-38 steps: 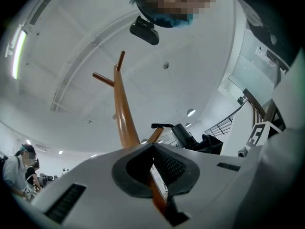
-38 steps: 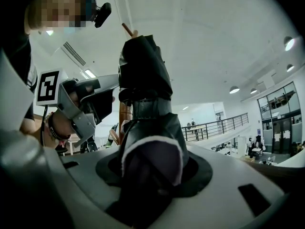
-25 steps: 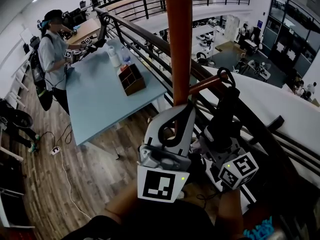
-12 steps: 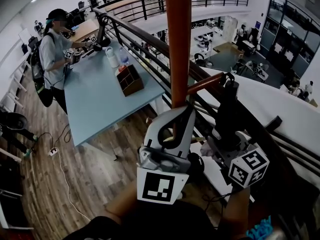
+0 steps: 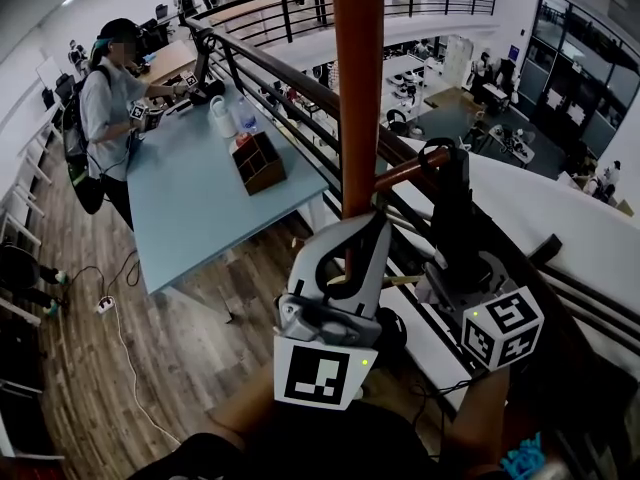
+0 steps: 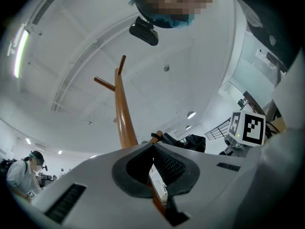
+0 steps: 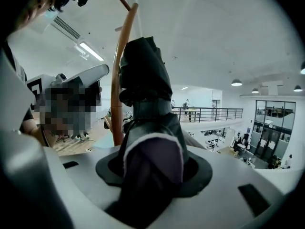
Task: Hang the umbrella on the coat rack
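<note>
A person is holding a gripper in each hand beside a tall orange-brown coat rack (image 5: 358, 88) on a mezzanine.

The left gripper (image 5: 365, 230) is pointing slightly upward. Its jaws are meeting at the tips and closing around the rack's pole, which is running up through the gap between the pads in the left gripper view.

The right gripper (image 5: 457, 260) is clamping a folded black umbrella (image 5: 455, 208), which is filling the space between its jaws in the right gripper view. The umbrella is standing nearly upright, just right of the pole.

A slanted peg (image 5: 405, 171) is branching rightward from the pole. The umbrella's strap loop (image 5: 436, 148) is sitting at the peg's tip, and I cannot tell whether it is over the peg.

Behind and to the left, a light blue surface (image 5: 190, 218) is carrying a wooden box (image 5: 262, 158). A person (image 5: 100, 108) is standing at its far end. A dark railing (image 5: 290, 73) is running along the edge, and the floor (image 5: 150, 368) is wooden.
</note>
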`<state>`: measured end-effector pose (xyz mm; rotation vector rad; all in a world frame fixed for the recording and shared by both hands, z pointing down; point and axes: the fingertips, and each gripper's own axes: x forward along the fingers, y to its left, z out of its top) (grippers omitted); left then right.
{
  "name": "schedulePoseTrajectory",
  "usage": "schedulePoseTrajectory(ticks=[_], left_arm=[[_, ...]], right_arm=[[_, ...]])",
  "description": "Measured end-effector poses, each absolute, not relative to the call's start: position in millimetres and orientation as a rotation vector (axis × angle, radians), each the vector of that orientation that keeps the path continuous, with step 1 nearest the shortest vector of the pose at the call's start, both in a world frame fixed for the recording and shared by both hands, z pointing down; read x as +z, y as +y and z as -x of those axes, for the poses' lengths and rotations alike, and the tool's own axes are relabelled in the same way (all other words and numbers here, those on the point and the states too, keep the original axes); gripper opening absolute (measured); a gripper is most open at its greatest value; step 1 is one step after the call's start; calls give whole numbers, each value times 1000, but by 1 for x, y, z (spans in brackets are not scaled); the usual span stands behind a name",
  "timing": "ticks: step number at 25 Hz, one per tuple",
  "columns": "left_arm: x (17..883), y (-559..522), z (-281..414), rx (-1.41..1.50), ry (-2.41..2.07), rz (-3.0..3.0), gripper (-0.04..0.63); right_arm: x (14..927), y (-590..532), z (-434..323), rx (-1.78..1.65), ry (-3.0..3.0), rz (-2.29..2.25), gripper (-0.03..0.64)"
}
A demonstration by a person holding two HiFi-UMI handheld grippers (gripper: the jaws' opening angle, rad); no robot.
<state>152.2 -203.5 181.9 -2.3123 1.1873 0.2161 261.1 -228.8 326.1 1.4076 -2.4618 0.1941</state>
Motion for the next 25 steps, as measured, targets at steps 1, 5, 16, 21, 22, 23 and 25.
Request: schedulePoseTrajectory(ticks=[1, 5, 16, 21, 22, 23, 25], left_arm=[[181, -203, -152, 216, 1189, 2311, 12], [181, -203, -150, 207, 1195, 2316, 14], [181, -197, -142, 190, 1210, 2308, 14], [189, -203, -133, 175, 1226, 2318, 12], [190, -203, -131, 169, 1228, 2320, 12], [191, -204, -130, 165, 1228, 2320, 14], [192, -204, -128, 157, 1226, 2321, 14]], right_arm=[[326, -228, -261, 195, -2464, -1407, 225], [327, -226, -257, 200, -2477, -1399, 227], [340, -213, -243, 238, -2488, -1371, 227], [345, -214, -233, 239, -2490, -1357, 227], [346, -215, -231, 240, -2490, -1355, 227], [346, -215, -230, 242, -2491, -1354, 227], [346, -215, -227, 243, -2493, -1351, 227]])
